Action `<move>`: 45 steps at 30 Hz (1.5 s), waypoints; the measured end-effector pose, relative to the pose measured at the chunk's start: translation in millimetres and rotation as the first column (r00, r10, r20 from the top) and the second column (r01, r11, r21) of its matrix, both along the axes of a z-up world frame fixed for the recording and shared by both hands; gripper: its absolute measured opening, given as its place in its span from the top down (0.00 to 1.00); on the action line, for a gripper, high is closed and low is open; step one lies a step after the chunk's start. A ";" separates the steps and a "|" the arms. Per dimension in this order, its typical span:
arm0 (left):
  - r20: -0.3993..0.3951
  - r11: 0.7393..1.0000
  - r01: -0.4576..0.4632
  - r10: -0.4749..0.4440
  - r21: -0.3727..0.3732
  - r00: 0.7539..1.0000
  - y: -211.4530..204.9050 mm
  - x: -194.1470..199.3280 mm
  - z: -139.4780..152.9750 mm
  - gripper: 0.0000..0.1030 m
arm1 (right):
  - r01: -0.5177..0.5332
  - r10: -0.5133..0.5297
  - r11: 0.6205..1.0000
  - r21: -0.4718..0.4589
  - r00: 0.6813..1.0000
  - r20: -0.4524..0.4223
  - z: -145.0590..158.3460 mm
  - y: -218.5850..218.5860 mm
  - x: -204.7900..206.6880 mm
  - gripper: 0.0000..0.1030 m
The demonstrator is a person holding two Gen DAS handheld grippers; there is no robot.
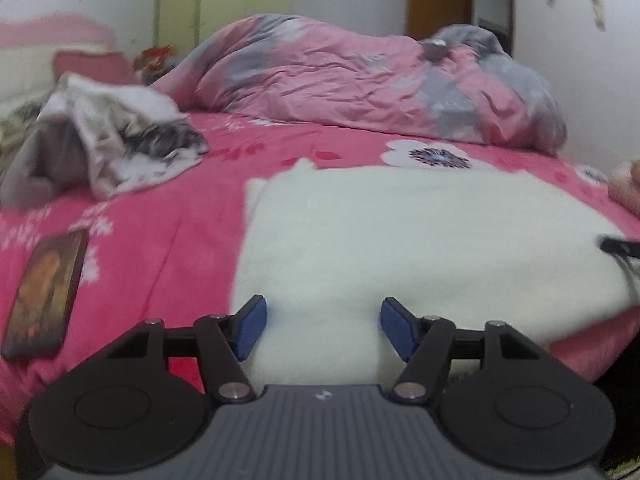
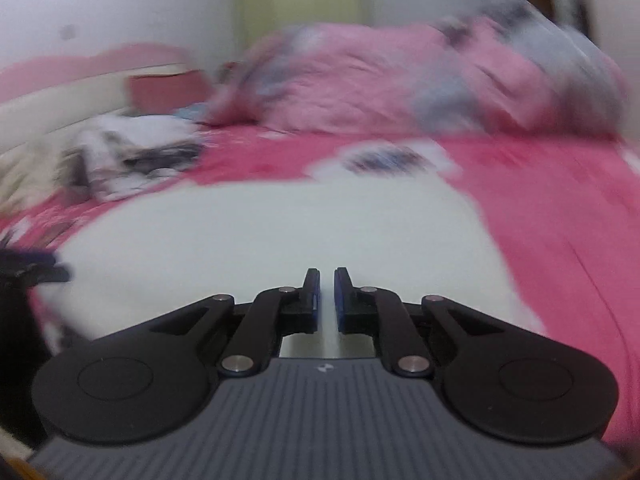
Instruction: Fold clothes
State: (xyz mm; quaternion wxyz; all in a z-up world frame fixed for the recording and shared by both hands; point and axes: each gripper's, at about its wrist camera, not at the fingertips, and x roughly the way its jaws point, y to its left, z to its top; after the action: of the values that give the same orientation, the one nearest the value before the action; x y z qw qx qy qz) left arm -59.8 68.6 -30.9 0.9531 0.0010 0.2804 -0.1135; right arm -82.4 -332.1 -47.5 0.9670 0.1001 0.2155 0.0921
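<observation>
A white fleecy garment lies spread flat on the pink flowered bed sheet. My left gripper hovers over its near left corner. Its blue pads stand well apart with white fabric showing between them, and neither pad presses on it. My right gripper sits low over the same garment with its jaws shut to a thin slit; whether cloth is pinched there I cannot tell. Each gripper shows as a dark blur at the edge of the other's view: the right gripper and the left gripper.
A crumpled pink and grey duvet fills the back of the bed. A rumpled white and grey patterned garment lies at the left. A dark flat tablet-like slab rests near the left front edge. Something pink and fluffy sits at the right edge.
</observation>
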 end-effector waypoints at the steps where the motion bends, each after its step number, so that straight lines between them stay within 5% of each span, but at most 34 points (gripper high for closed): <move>1: -0.001 1.000 0.000 0.000 -0.011 1.000 3.1 1.1 0.1 0.41 | 0.026 -0.026 0.998 0.062 1.000 -0.004 -1.9 -15.6 -7.2 0.98; 6: -0.007 1.000 0.002 -0.002 -0.020 1.000 7.0 4.6 -0.6 0.41 | 0.172 -0.172 0.985 0.011 0.985 -0.014 7.7 -42.5 -34.9 0.92; 13: 0.003 0.999 0.002 -0.002 0.034 1.000 -2.7 1.2 -1.3 0.38 | -0.001 0.002 0.998 -0.056 1.000 0.023 5.6 -16.1 -55.9 0.91; 17: 0.003 0.999 0.005 -0.005 0.035 1.000 -2.3 1.2 -1.5 0.37 | 0.086 -0.088 0.995 -0.051 0.995 -0.043 -4.5 -36.0 -58.9 0.89; 21: 0.006 1.000 0.002 -0.002 0.031 1.000 -3.8 2.1 -3.5 0.34 | 0.121 -0.120 0.992 -0.043 0.992 0.027 16.3 -34.0 -64.8 0.85; 24: 0.006 0.999 0.001 -0.001 0.038 1.000 -5.1 0.8 -3.2 0.34 | 0.029 -0.030 0.999 0.017 0.993 0.116 31.8 -15.0 -61.0 0.85; 27: 0.007 0.999 0.001 -0.002 0.045 1.000 -5.5 -0.3 -2.4 0.34 | -0.136 0.141 0.990 -0.041 0.976 0.166 39.3 24.6 -48.5 0.85; 31: 0.020 0.998 0.000 -0.002 0.064 1.000 -7.6 -3.9 -0.6 0.34 | -0.284 0.295 0.952 -0.118 0.951 0.094 25.1 68.3 -29.2 0.85; 33: 0.043 0.997 -0.001 -0.003 0.083 0.999 -9.2 -9.8 3.6 0.35 | -0.292 0.296 0.945 -0.149 0.955 0.010 3.5 77.9 -18.8 0.86; 39: 0.163 0.988 0.078 -0.099 0.130 0.982 -23.7 -30.3 26.2 0.35 | -0.273 0.275 0.951 -0.147 0.961 -0.006 -13.4 73.1 -19.0 0.86; 45: 0.075 0.957 0.198 -0.218 0.212 0.973 -56.2 -21.0 -3.6 0.34 | -0.283 0.284 0.949 -0.139 0.959 -0.014 -14.1 74.6 -14.4 0.85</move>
State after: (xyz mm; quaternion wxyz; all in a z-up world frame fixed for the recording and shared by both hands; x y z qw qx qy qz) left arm -80.8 12.4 -34.5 0.9434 0.1333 0.2419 -0.1839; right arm -96.8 -257.5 -61.6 0.9490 0.0000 0.2304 0.2150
